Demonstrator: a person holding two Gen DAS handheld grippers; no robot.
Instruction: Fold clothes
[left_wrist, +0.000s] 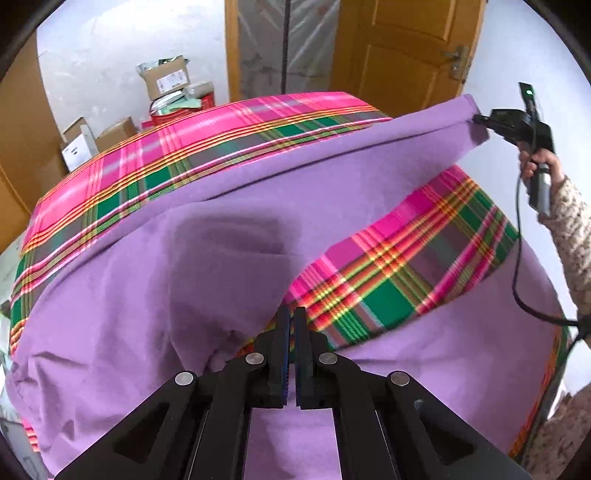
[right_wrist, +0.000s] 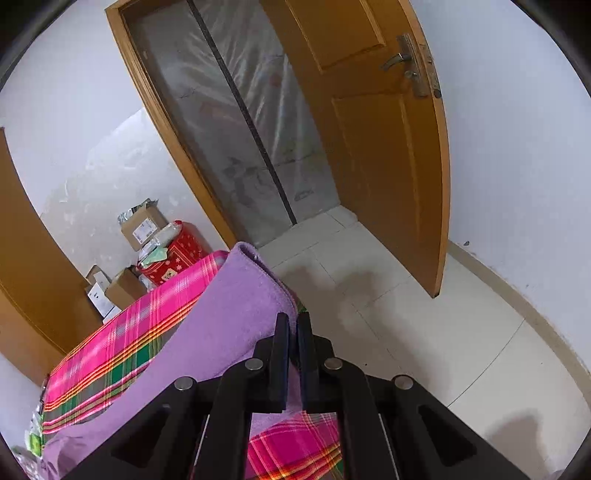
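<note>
A purple cloth (left_wrist: 184, 258) lies over a table with a pink and green plaid cover (left_wrist: 166, 155). My left gripper (left_wrist: 294, 314) is shut on the cloth's near edge, where the fabric folds back and bares the plaid. At the upper right of the left wrist view, my right gripper (left_wrist: 480, 119) holds the cloth's far corner lifted off the table. In the right wrist view, my right gripper (right_wrist: 293, 321) is shut on the purple cloth (right_wrist: 229, 314), whose hemmed corner stands up past the fingers. The plaid cover (right_wrist: 110, 358) shows to the left.
A hand and knitted sleeve (left_wrist: 569, 221) hold the right gripper, and a black cable hangs from it. Cardboard boxes (left_wrist: 166, 77) and a red box (right_wrist: 177, 254) stand behind the table. An open wooden door (right_wrist: 369, 129) and a pale tiled floor (right_wrist: 406, 314) are on the right.
</note>
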